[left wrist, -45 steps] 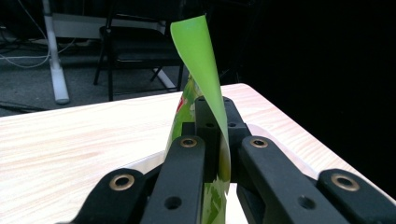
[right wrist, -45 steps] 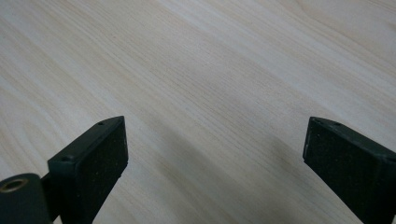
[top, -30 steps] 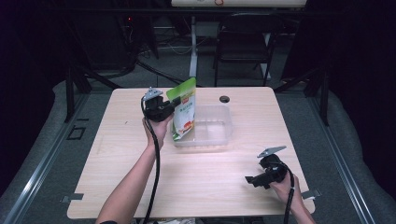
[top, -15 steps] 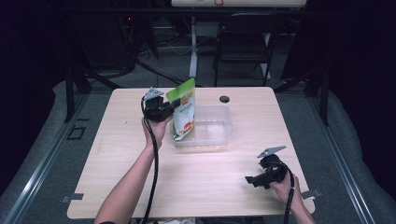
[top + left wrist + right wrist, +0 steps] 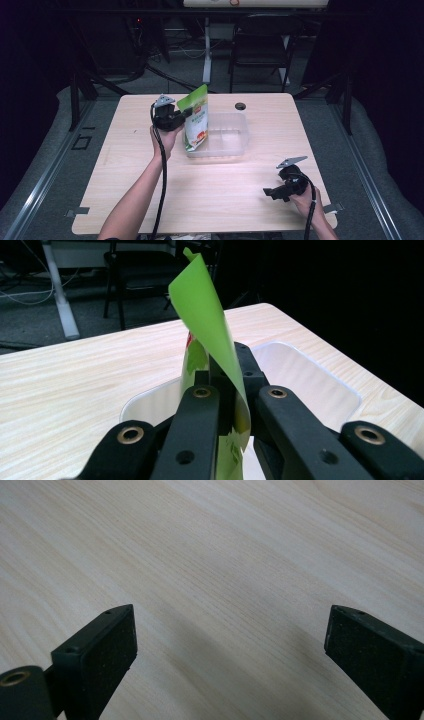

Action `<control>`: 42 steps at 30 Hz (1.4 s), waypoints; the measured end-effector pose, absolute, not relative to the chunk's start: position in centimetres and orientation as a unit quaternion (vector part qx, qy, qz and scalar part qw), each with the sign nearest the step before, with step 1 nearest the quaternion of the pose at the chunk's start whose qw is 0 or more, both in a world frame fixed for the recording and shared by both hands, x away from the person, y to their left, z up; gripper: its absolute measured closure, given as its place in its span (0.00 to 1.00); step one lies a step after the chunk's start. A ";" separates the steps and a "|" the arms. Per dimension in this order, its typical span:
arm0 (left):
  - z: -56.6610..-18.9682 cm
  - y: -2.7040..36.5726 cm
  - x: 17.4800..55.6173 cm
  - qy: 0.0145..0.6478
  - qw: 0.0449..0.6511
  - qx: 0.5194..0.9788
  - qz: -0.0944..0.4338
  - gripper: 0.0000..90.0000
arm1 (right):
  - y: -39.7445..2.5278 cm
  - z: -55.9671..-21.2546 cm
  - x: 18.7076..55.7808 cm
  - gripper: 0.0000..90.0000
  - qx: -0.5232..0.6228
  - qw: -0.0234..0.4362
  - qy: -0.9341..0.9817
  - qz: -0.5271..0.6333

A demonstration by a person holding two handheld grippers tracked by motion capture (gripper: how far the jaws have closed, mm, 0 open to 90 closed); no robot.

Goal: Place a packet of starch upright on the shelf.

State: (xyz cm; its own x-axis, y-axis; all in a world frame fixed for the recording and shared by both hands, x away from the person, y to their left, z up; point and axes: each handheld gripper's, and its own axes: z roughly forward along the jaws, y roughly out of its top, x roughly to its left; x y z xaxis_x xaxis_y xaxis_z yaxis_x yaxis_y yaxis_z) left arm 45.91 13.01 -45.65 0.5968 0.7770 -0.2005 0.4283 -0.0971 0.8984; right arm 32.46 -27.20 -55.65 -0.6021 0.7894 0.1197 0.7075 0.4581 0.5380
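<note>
A green and white snack pouch (image 5: 196, 120) stands upright at the left end of a clear plastic tub (image 5: 231, 145) in the middle of the table. My left gripper (image 5: 181, 116) is shut on the pouch's left edge. In the left gripper view the pouch's green top (image 5: 205, 310) curls up between the closed jaws, with the tub (image 5: 320, 385) behind it. My right gripper (image 5: 270, 192) rests low near the table's front right corner, open, its pads (image 5: 112, 645) wide apart over bare wood with nothing between them.
The wooden table (image 5: 150, 190) has a round cable hole (image 5: 240, 106) behind the tub. A black chair (image 5: 257, 50) and a desk leg (image 5: 207, 50) stand beyond the far edge. Grey floor surrounds the table.
</note>
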 end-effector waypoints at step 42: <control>-44.5 18.9 40.5 0.451 0.443 0.745 0.211 0.17 | -27.3 -55.5 32.0 0.07 0.442 0.077 0.851 0.272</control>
State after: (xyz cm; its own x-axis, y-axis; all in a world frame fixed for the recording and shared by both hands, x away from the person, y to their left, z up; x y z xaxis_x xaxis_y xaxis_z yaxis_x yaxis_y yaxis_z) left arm 40.51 18.89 -44.51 0.5038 0.8596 -0.0854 0.4859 -0.2003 0.8508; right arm 31.98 -27.27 -55.50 -0.5970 0.7949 0.1089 0.7110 0.4613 0.5307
